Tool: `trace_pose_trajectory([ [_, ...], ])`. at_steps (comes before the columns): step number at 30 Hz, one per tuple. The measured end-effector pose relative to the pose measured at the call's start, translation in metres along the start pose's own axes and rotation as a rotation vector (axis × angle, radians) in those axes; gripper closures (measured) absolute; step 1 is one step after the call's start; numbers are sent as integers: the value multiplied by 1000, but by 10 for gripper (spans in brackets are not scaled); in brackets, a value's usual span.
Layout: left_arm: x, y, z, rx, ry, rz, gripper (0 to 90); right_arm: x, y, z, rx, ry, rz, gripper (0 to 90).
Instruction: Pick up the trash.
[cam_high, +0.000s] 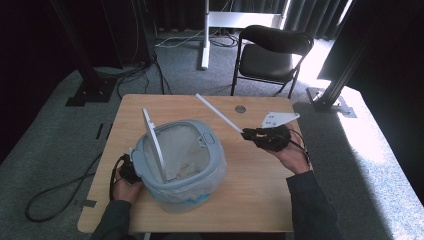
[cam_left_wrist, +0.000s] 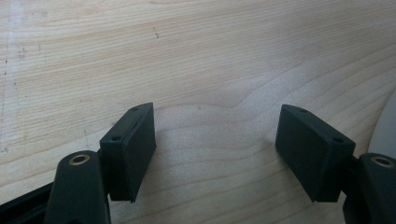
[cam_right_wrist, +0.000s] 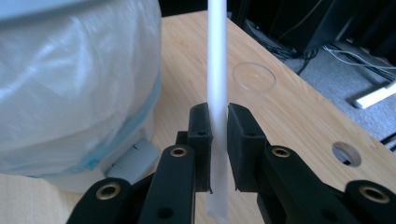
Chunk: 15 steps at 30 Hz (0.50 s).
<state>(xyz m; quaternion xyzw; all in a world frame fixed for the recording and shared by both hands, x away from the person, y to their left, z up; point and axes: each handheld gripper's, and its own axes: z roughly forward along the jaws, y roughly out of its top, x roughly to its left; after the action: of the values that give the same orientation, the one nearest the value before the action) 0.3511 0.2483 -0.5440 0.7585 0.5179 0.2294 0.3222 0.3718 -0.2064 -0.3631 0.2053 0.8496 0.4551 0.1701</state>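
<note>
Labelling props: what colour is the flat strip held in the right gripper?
White; the strip shows best in the right gripper view.

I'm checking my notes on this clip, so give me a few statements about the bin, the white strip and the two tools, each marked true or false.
1. The right tool is shut on the white strip. True.
2. The left tool grips the bin's rim. False: its jaws stand open over bare table.
3. The bin has a plastic liner. True.
4. The bin lies on its side. False: it stands upright.
5. A black chair stands beyond the table. True.
</note>
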Motion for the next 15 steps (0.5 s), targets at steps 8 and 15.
trace_pose_trajectory([
  [8, 0, 0, 0, 0, 0, 0, 288, 8, 13, -4, -38, 27, -25, 799],
  [15, 0, 0, 0, 0, 0, 0, 287, 12, 23, -2, -73, 68, -28, 799],
])
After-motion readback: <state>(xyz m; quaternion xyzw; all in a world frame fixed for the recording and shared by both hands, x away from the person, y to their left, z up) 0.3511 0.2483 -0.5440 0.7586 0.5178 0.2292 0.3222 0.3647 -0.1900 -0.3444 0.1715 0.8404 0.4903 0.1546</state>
